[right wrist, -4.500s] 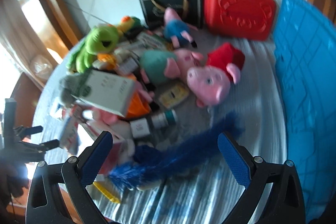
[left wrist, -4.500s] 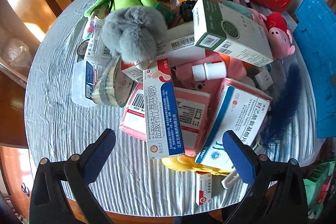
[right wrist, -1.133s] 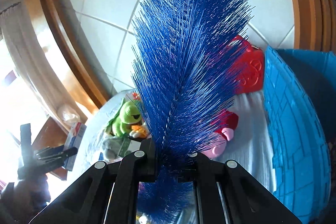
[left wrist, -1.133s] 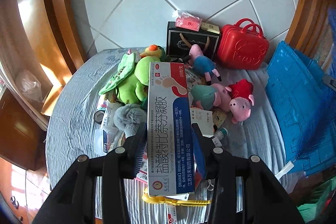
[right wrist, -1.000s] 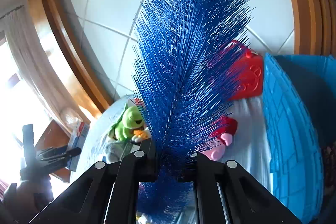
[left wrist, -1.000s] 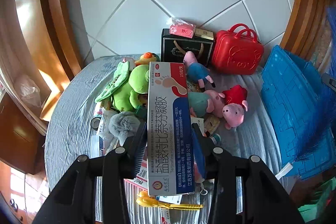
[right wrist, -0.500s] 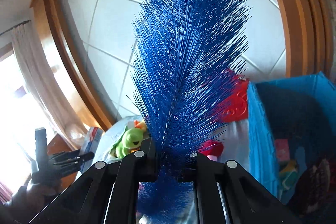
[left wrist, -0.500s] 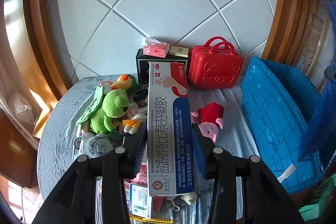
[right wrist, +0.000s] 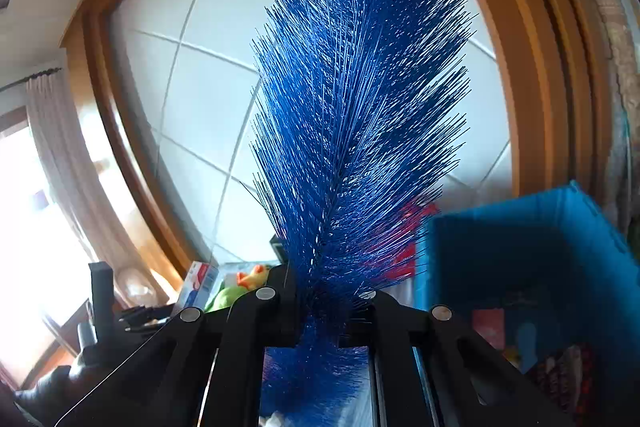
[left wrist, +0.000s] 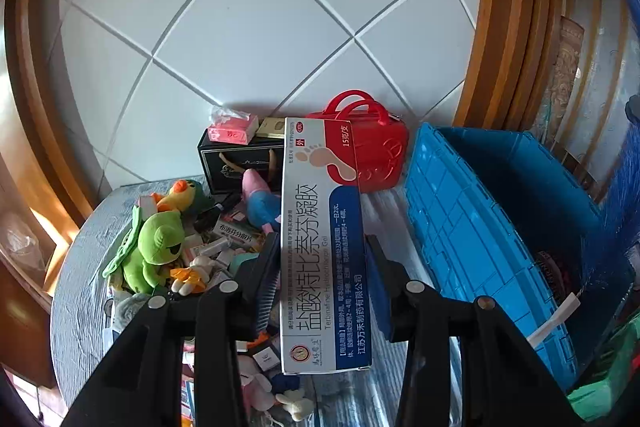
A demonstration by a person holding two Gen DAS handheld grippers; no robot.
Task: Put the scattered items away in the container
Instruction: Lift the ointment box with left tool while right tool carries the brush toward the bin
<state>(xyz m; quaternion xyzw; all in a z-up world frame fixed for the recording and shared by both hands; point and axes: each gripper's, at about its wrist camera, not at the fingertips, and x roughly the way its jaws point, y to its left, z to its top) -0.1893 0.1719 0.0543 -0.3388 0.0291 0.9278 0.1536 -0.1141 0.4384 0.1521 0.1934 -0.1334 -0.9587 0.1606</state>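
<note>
1. The left gripper (left wrist: 322, 271) pinches a long white, blue and red cardboard medicine box (left wrist: 322, 247) by its long sides, upright and lengthwise along the fingers, so it can likely be carried end-first
2. The right gripper (right wrist: 320, 311) is pressed together on the stem of a stiff blue bristly feather (right wrist: 360, 87); the plume stands up from the jaws and blocks most of that camera's view
3. Both loads are clear of the table, near the open blue plastic crate (left wrist: 460, 223) at the table's right edge (a few items already lie inside); I judge both are being carried there to drop
4. Scattered things remain on the round table with its wrinkled grey cloth (left wrist: 80, 259): a green plush frog (left wrist: 156, 247), small boxes and soft toys, with a red toy suitcase (left wrist: 376, 151) and a black gift box (left wrist: 236, 163) at the far edge
5. Beyond lie white floor tiles and curved wooden trim; bright window light at left
</note>
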